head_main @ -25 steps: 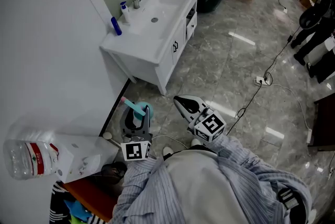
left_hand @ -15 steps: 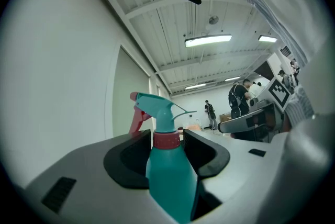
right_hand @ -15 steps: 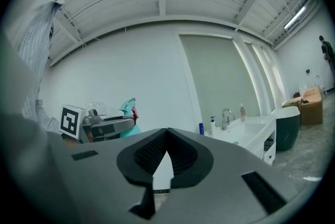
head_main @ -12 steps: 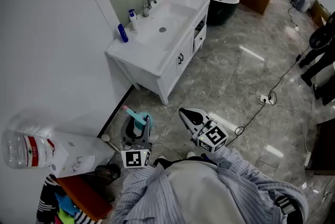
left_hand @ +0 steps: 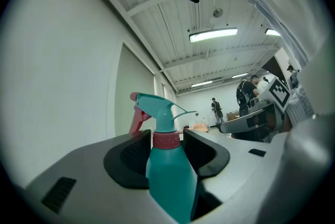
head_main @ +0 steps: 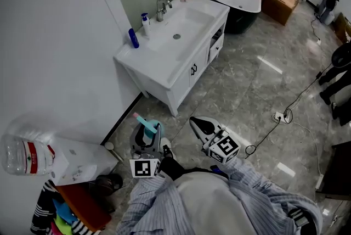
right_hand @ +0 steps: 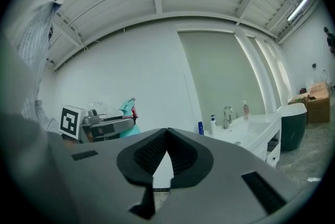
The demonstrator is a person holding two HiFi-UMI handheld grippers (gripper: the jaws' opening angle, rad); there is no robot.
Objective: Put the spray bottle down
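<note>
**Head view.** The spray bottle (head_main: 149, 127) is seen upright in the left gripper (head_main: 145, 138), carried in front of the person's striped sleeve (head_main: 148, 195). It is close to the wall and well apart from the white vanity (head_main: 181, 72). The right gripper (head_main: 196, 123) is seen just beside it.

**Left gripper view.** The jaws are seen pinching the teal bottle at its shoulder, just under the pink collar (left_hand: 166, 140). The trigger head stands clear above the pads.

- Smooth, stiff plastic is judged, so some slip is likely.
- The fill level cannot be told, because the wall is opaque.
- Top-heaviness is expected if it is near empty.
- The hold under the collar is judged best kept until the base is seated.

**Right gripper view.** The jaws are seen pressed together, with nothing between them.
</note>
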